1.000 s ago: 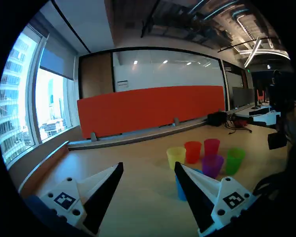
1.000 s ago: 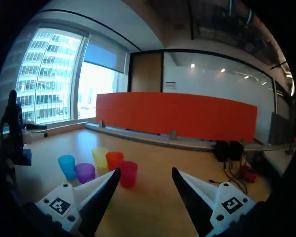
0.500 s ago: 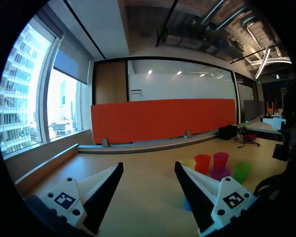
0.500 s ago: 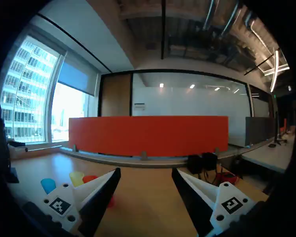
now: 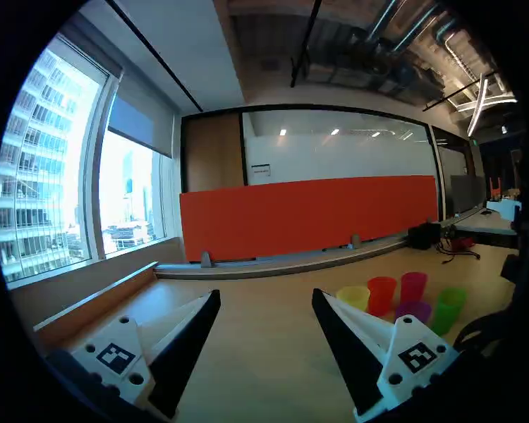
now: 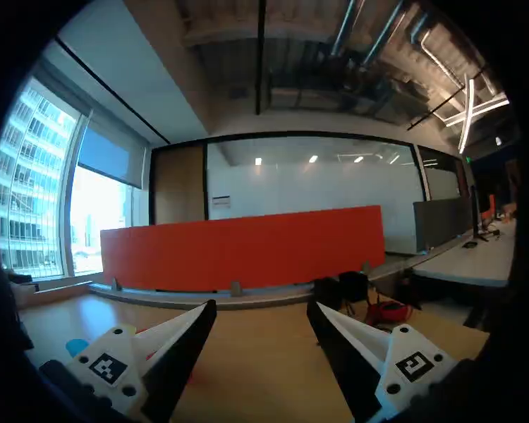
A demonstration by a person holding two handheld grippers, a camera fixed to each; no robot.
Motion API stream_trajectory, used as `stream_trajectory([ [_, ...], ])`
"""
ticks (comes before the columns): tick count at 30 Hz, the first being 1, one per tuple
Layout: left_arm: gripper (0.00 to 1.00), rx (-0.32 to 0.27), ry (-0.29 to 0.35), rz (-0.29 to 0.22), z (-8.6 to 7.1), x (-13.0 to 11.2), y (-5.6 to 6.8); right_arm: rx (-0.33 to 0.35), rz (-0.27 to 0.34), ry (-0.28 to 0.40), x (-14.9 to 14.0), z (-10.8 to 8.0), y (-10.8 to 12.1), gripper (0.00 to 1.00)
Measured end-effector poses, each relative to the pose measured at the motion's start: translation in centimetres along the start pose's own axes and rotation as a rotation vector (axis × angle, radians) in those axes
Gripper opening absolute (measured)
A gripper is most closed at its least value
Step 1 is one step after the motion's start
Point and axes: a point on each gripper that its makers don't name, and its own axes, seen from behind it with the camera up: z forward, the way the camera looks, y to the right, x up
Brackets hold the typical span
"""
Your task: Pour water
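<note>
Both have tipped upward — my left tool (image 5: 264, 292) and right tool (image 6: 261, 304) gape wide, empty; cups (image 5: 381, 295) cluster on the worktop (image 5: 264, 366) just past one left-tool finger.

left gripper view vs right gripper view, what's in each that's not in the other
Left gripper view: yellow cup, red cup, pink cup, purple cup and green cup clustered right of the open left gripper. Right gripper view: edge of a blue cup, low left beside the open right gripper. Both: orange divider, windows, wooden table.
</note>
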Motion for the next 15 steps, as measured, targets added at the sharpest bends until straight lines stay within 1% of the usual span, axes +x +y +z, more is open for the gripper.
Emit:
stream_trajectory([
  [6,0.96,0.023,0.007,0.004,0.4,-0.5,-0.3,0.001,0.02,-0.017,-0.5,0.1,-0.1,0.99],
  [11,0.96,0.037,0.013,0.018,0.9,-1.0,-0.3,-0.004,-0.011,-0.024,-0.7,0.1,-0.3,0.99],
  [15,0.97,0.037,0.019,0.008,1.3,-1.5,0.0,-0.007,-0.033,-0.026,-0.6,0.1,-0.7,0.99],
])
